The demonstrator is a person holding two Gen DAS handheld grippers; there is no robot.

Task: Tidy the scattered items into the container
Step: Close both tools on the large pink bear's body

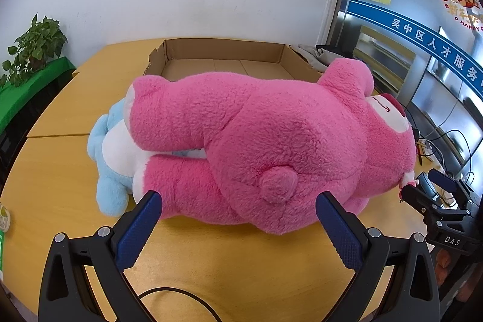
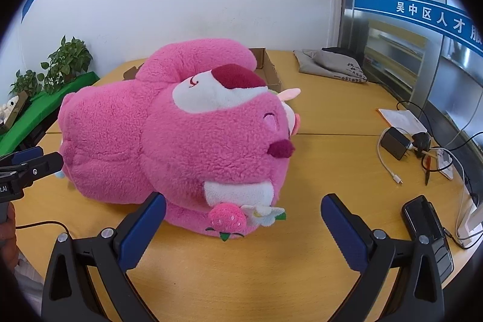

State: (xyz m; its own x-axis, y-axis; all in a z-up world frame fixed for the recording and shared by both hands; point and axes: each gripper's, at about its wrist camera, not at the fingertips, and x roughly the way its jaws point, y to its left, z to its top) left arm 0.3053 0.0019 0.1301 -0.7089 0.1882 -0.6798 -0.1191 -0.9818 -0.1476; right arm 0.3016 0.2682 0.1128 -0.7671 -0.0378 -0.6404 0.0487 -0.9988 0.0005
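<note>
A big pink plush bear (image 1: 271, 135) lies on its side on the wooden table (image 1: 60, 171), partly over a light blue and white plush (image 1: 108, 159). Behind them stands a shallow open cardboard box (image 1: 223, 62). My left gripper (image 1: 238, 201) is open, its jaws spread either side of the bear's rear and tail. In the right wrist view the bear's head (image 2: 211, 135) faces me, with a strawberry and flower (image 2: 229, 216) at its ear. My right gripper (image 2: 241, 204) is open just in front of the head. The box edge (image 2: 268, 71) shows behind the bear.
A grey cloth bag (image 2: 332, 65), papers, a charger (image 2: 395, 144), cables and a black phone (image 2: 428, 231) lie on the table's right side. Potted plants (image 1: 36, 47) stand on a green ledge at left. A white wall lies behind.
</note>
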